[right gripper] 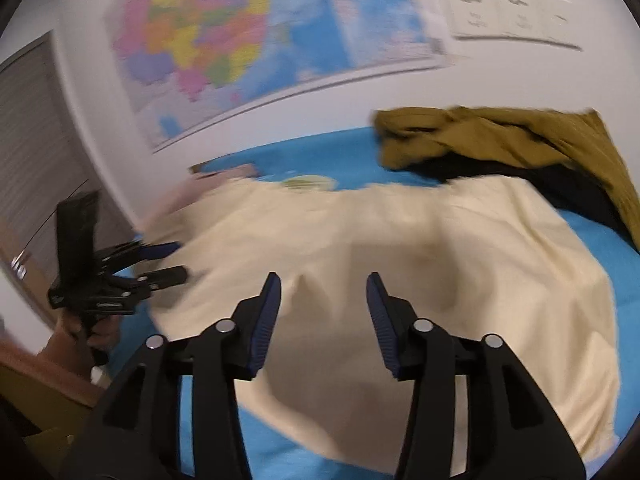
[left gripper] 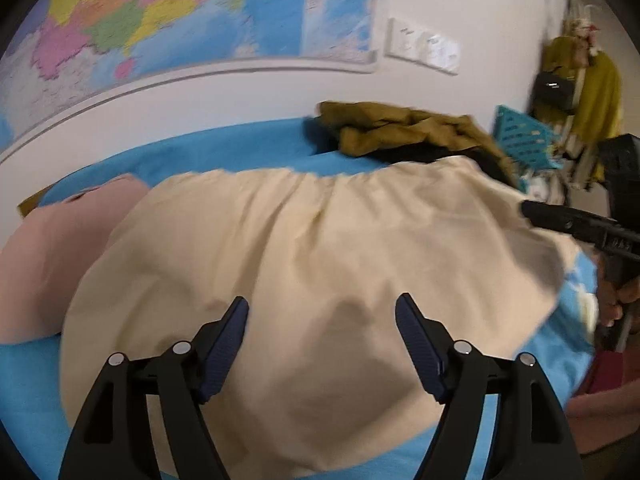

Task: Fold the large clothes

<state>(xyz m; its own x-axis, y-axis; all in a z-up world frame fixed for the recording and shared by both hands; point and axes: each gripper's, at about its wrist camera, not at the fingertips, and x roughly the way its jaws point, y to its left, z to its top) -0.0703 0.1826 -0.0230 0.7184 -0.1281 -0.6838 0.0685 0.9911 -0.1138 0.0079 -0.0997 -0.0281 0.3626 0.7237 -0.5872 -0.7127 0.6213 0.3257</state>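
White wall behind, carrying a large multicoloured paper map (left gripper: 192,12) and a row of white wall switches (left gripper: 422,46). Below it, a bed under a bright blue sheet (left gripper: 28,392).

Task item: a large cream-coloured cloth garment (left gripper: 304,264), spread flat with soft wrinkles, directly ahead of and beneath both grippers. Left gripper (left gripper: 322,312): jaws spread wide, blue ribbed pads empty, hovering over the near part of the cream cloth. Right gripper (right gripper: 323,286): jaws also well apart, nothing between them, over the same cloth.

Beyond the cream garment, far side from both grippers: a crumpled olive-green fabric heap (left gripper: 404,128) lying on a black garment (right gripper: 532,176), both against the wall.

Left view only: a folded pale pink cloth (left gripper: 52,256) just left of the cream garment, touching its edge; a turquoise slotted plastic basket (left gripper: 524,136) far right, contents not discernible; mustard-yellow clothes and a small black bag hanging on the wall (left gripper: 580,80). Right gripper enters from the right, its fingertips at the cream cloth's far right edge.

Right view only: grey slatted door panel (right gripper: 36,128) far left; left gripper seen from the side, jaws parted, at the cream cloth's left edge; a small green-and-white printed patch (right gripper: 308,182) on the sheet past the cloth. Pink cloth shows only as a blurred strip.
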